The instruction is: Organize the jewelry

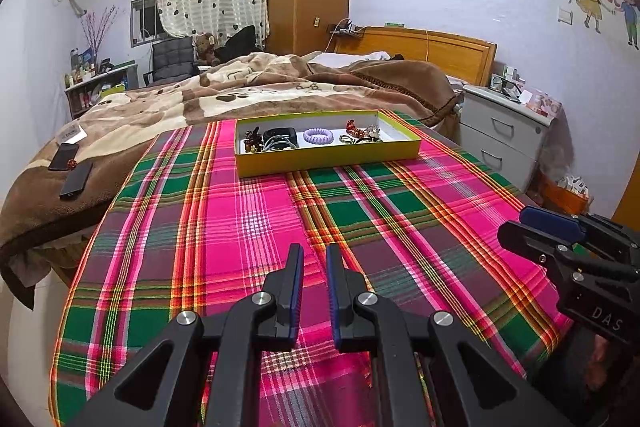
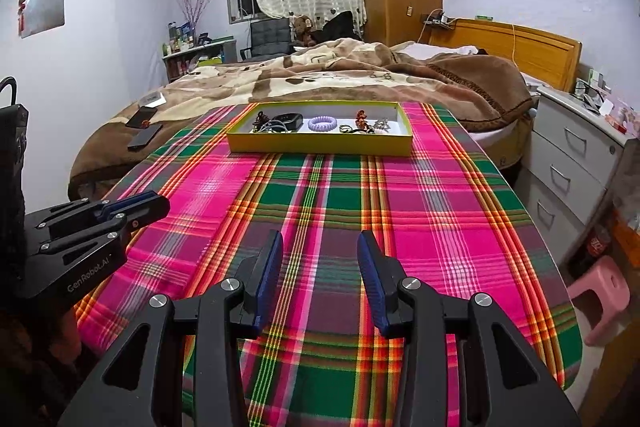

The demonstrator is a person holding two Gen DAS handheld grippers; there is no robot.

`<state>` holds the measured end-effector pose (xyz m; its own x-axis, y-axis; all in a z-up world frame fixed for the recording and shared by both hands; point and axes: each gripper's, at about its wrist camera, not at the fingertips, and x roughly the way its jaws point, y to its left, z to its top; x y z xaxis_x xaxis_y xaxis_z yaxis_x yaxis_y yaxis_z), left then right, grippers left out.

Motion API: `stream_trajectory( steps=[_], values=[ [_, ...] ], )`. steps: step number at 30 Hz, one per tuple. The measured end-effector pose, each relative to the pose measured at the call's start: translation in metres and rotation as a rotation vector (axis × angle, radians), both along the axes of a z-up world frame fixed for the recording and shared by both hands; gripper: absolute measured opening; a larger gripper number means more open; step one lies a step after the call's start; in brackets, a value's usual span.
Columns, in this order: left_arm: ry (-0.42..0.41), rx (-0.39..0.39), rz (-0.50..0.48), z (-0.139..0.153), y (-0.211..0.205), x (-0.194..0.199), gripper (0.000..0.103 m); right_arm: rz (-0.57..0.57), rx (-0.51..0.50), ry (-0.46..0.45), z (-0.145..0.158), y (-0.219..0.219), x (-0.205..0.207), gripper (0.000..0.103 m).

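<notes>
While both grippers hover low over the plaid cloth (image 2: 320,195), nothing is held.
Left gripper (image 1: 315,259) narrow gap, right gripper (image 2: 320,247) wide; yellow tray (image 2: 320,143) at far edge, purple coil tie (image 2: 322,123) clear, other jewelry tangled, unreadable.

We cannot tell apart the small pieces (image 1: 362,135) tangled at the yellow tray's (image 1: 328,161) right end; its near wall hides their bases in our right wrist view.
</notes>
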<state>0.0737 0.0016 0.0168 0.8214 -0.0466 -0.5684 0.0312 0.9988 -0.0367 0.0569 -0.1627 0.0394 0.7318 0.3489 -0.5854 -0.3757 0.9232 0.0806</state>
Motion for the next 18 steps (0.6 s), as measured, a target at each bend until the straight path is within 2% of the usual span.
stream_trajectory(
  steps=[18],
  values=[
    [-0.002,0.001,0.006,0.0032,-0.0034,0.0000,0.010,0.005,0.000,0.010,-0.0003,0.0023,-0.0020,0.040]
  ],
)
